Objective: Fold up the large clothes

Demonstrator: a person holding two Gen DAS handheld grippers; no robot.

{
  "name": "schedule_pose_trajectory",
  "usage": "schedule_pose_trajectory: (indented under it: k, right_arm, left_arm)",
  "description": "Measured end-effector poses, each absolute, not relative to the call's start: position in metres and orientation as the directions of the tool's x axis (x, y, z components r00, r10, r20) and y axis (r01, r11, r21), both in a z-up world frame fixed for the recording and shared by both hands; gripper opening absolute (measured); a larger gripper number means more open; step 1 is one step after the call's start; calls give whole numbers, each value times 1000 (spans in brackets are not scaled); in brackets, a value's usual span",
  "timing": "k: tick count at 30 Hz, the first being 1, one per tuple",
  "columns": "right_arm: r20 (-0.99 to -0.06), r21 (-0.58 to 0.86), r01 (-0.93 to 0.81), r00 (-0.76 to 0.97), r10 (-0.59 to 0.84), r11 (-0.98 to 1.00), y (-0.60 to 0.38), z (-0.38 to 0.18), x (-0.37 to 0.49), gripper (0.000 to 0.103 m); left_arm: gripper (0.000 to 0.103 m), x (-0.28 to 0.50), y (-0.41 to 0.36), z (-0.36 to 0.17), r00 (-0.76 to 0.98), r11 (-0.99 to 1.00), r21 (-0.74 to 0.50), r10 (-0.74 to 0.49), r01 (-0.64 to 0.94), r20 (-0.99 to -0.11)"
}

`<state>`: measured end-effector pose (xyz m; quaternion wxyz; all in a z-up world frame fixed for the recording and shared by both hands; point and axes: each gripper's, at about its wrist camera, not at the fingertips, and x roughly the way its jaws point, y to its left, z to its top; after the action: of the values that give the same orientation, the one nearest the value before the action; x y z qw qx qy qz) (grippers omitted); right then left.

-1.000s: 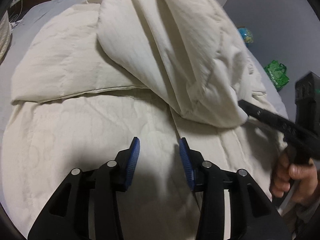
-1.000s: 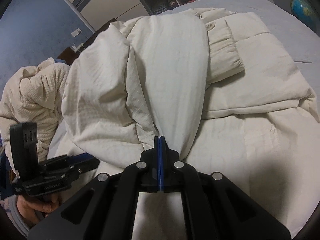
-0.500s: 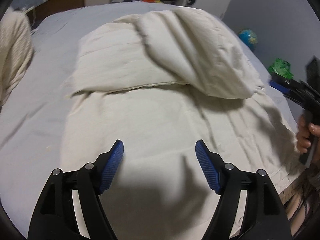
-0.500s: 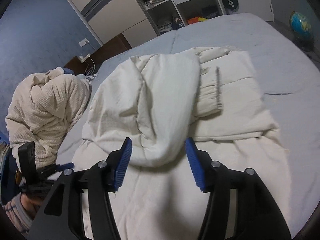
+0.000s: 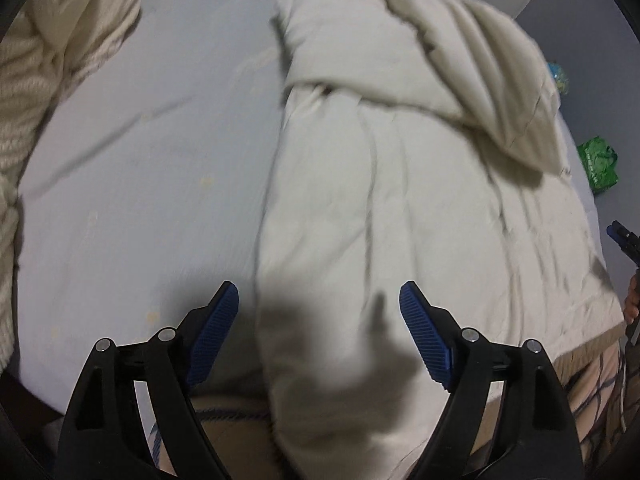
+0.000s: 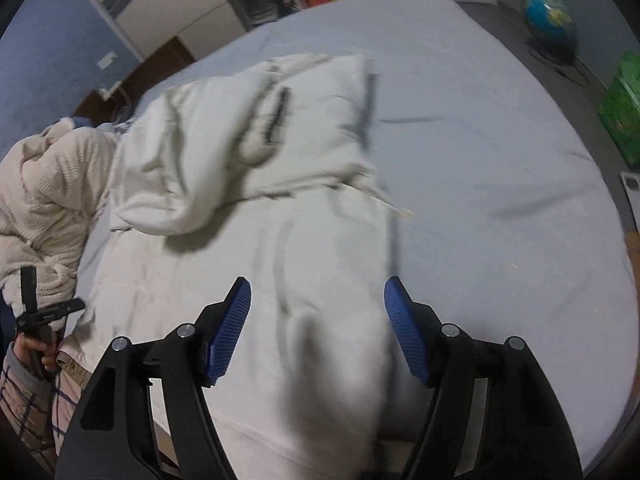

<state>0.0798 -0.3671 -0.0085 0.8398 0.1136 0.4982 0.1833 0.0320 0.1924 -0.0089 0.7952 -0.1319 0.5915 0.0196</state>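
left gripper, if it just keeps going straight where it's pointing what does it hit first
Most likely the cream garment lying on the bed. The open left gripper points along it, with its left edge running between the fingers. Depth is unclear in this blurred view, so the exact contact spot is uncertain.

A wide bed [image 6: 480, 128] with a pale grey-blue sheet carries everything. A cream padded garment [image 6: 320, 240] lies flat on it, running from the near edge toward the middle, its far part folded back over itself into a thick bundle. Toward the left side of the bed, a bunched cream knitted blanket [image 6: 48, 192] rests on the sheet, just beside the garment
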Motion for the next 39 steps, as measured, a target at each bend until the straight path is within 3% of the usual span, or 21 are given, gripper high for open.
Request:
schedule_pose_trajectory:
  k: [10,15,22,32,34,36,39]
  right_arm:
    - [-849,457,-103,244,468,883,-402,-51,71,66]
    - [-802,576,-92,128,583,812,-397,-67,66,66]
    - [-750,657,-136,-18,661,741,-378,-81,54,66]
    - [-722,674,-309,-81,687,671,-341,-55,35,65]
    - [-726,662,-357,-84,683,659,-332,-46,29,52]
    - [-725,651,-393,-70,685,649,-330,-38,23,31]
    - [-726,639,-430,-61,685,638,-334,-29,13,30]
  left_arm:
    - [80,35,207,-31,190,929,-283,-241,-238,-952]
    - [79,35,206,-41,145,891,-384,-358,-242,-922]
    - [75,32,189,-40,113,885,-428,-414,-185,-903]
    - [45,25,165,-24,86,894,-442,-435,-78,-896]
    - [29,22,164,-20,91,898,-436,-430,-64,-898]
    - [19,18,164,-14,102,893,-448,-443,-39,-891]
    - [19,11,157,-7,101,902,-431,-430,7,-897]
